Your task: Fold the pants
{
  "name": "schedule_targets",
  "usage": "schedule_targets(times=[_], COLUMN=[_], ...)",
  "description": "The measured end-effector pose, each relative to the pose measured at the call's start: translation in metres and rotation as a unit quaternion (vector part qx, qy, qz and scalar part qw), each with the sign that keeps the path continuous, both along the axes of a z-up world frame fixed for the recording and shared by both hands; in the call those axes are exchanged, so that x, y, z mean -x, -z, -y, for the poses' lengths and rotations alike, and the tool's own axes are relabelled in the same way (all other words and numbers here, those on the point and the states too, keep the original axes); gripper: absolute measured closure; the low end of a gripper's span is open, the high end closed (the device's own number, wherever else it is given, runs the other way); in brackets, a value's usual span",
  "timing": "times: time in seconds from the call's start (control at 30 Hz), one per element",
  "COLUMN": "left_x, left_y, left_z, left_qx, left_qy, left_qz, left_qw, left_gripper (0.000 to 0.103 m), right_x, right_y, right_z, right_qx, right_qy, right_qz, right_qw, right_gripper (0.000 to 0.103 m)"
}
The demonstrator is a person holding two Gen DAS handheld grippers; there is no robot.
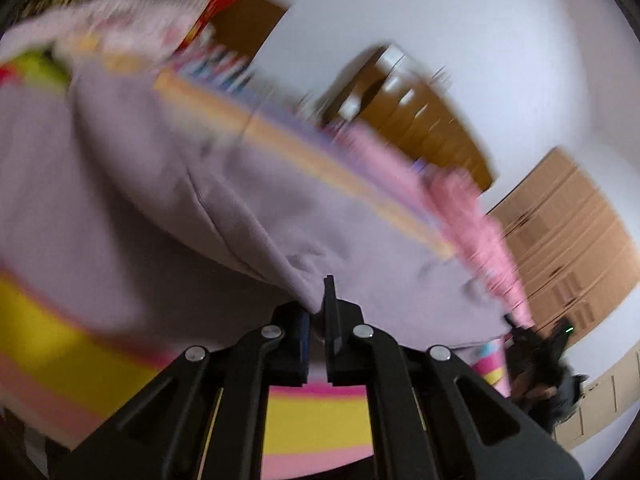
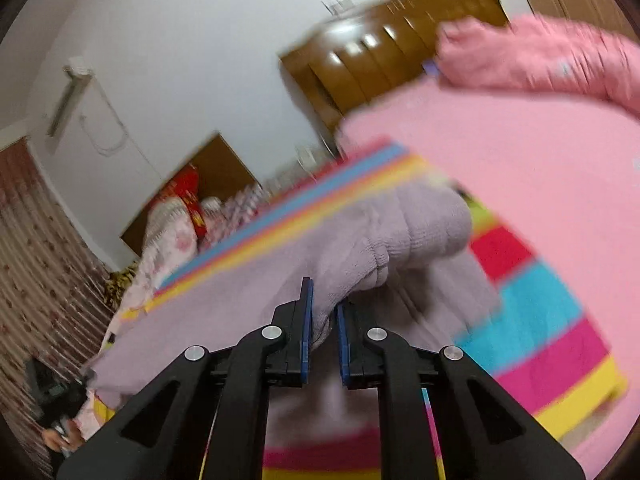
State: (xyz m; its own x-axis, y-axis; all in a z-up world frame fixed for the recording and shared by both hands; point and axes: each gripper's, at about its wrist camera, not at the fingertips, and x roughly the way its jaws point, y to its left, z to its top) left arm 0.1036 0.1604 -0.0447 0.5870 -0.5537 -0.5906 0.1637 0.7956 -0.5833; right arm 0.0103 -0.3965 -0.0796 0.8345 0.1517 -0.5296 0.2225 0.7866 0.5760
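step: lift pants [image 1: 152,184] edge | left tongs [image 1: 318,312] clamp fabric; right tongs [image 2: 324,320] pinch waistband | advice: raise both level; keep cloth taut over bed [image 2: 552,344]

The pants [image 1: 120,184] lie spread on the striped bedcover [image 2: 540,320], one edge pinched in the left gripper [image 1: 318,312], the gathered waistband [image 2: 404,240] in the right gripper [image 2: 323,320]. A blanket [image 2: 540,168] lies to the right, the headboard [image 2: 400,40] behind it, against the wall [image 2: 200,40].
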Motion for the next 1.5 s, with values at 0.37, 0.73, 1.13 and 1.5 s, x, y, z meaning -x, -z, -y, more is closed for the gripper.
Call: schedule_targets(times=[0.37, 0.73, 1.13, 1.5], left_x=[-0.003, 0.0, 0.006, 0.006], left_y=[-0.003, 0.012, 0.013, 0.006], left_z=[-0.004, 0.003, 0.011, -0.003], left_qx=[-0.019, 0.024, -0.002, -0.028], left_qy=[0.006, 0.012, 0.021, -0.013], left_qz=[0.017, -0.004, 0.004, -0.003], left_qw=[0.9996, 0.9996, 0.9998, 0.9995], left_gripper=[0.098, 0.034, 0.097, 0.037], right_x=[0.017, 0.025, 0.033, 0.036], right_y=[0.006, 0.011, -0.005, -0.004], right_z=[-0.007, -0.032, -0.056, -0.042], right_qx=[-0.002, -0.029, 0.03, 0.043], right_qy=[0.007, -0.042, -0.04, 0.0], right_qz=[-0.006, -0.023, 0.003, -0.075], right_qw=[1.0, 0.998, 0.999, 0.996], right_gripper=[0.091, 0.065, 0.093, 0.037])
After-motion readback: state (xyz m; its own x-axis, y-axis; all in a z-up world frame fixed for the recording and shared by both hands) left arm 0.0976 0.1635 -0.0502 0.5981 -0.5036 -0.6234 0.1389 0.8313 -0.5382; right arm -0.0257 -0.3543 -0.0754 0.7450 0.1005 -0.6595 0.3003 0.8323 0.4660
